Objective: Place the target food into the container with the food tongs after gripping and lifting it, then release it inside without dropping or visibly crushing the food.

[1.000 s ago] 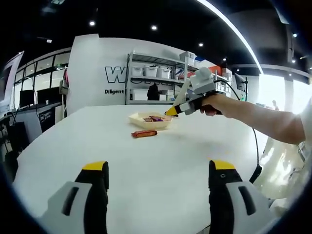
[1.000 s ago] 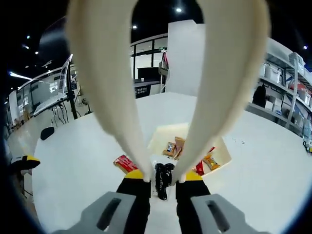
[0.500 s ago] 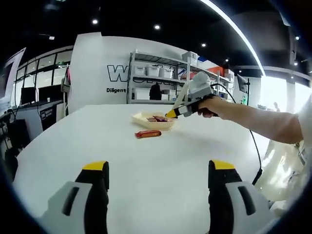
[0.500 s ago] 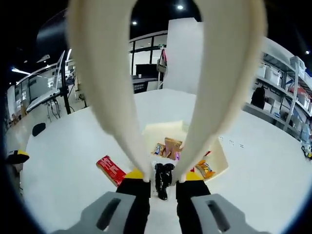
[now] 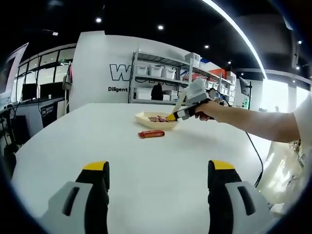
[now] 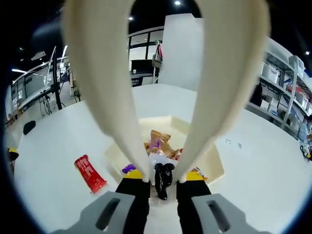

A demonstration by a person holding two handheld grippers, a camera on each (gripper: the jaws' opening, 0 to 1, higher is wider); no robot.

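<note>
My right gripper (image 6: 161,176) is shut on cream food tongs (image 6: 114,97), whose two arms rise wide through the right gripper view. A small dark thing (image 6: 161,179) sits between the tong arms at the jaws; what it is I cannot tell. Just beyond lies the cream container (image 6: 214,163), holding several wrapped snacks (image 6: 158,141). A red snack packet (image 6: 89,173) lies on the white table to its left. In the left gripper view the right gripper (image 5: 178,115) hovers at the container's (image 5: 146,120) right rim, with the red packet (image 5: 151,133) in front of it. My left gripper (image 5: 158,168) is open over bare table.
A person's arm (image 5: 253,122) reaches in from the right, with a cable (image 5: 254,156) hanging below it. The white table (image 5: 146,165) is wide and bare near me. Shelving with bins (image 5: 156,80) stands behind the table.
The right gripper with the tongs has come closer over the container, which now looks larger; the red packet has slid left in that view. The left gripper stays open and nearly still.
</note>
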